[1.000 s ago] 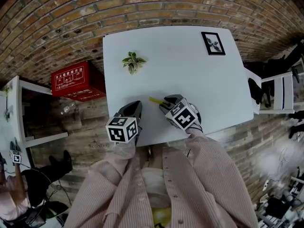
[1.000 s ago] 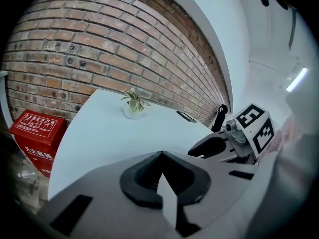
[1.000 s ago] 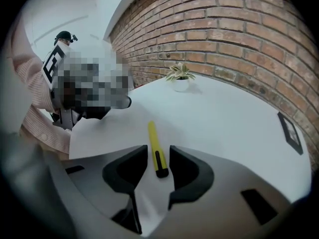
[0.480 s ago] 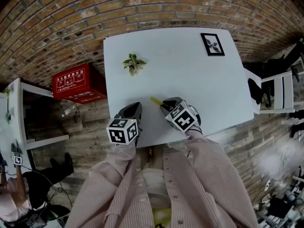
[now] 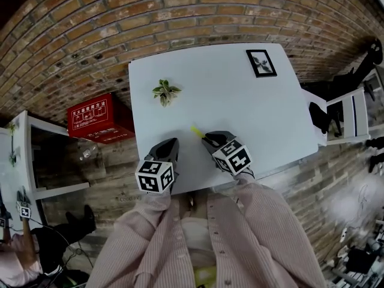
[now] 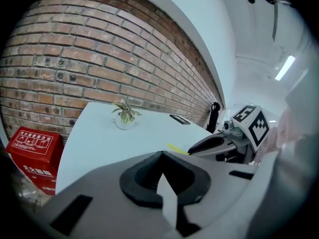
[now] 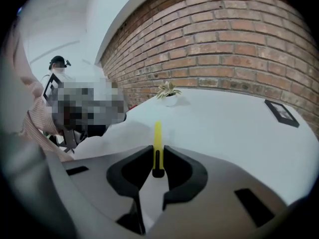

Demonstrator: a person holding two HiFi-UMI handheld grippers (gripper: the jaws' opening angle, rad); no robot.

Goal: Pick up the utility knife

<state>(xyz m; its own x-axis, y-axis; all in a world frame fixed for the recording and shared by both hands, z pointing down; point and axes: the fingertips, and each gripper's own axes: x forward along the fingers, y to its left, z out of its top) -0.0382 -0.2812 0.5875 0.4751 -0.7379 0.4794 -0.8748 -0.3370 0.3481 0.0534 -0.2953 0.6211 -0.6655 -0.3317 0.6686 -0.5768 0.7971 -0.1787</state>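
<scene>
The utility knife (image 5: 196, 130) is slim and yellow, near the front of the white table (image 5: 240, 101). My right gripper (image 5: 207, 140) is shut on its near end, and the rest pokes out toward the far left. In the right gripper view the knife (image 7: 157, 138) runs straight out between the pads of the right gripper (image 7: 158, 151). Whether it has left the tabletop I cannot tell. My left gripper (image 5: 172, 143) hovers just left of it, shut and empty; its tips meet in its own view (image 6: 160, 156), where the knife (image 6: 175, 149) shows beyond them.
A small potted plant (image 5: 165, 91) stands at the table's far left, and a black picture frame (image 5: 261, 63) lies at the far right corner. A red box (image 5: 96, 110) sits on the floor to the left, a white chair (image 5: 351, 116) to the right.
The knife's free end now angles more steeply away from the right gripper, whose marker cube has rolled a little. The left gripper has stayed in place.
</scene>
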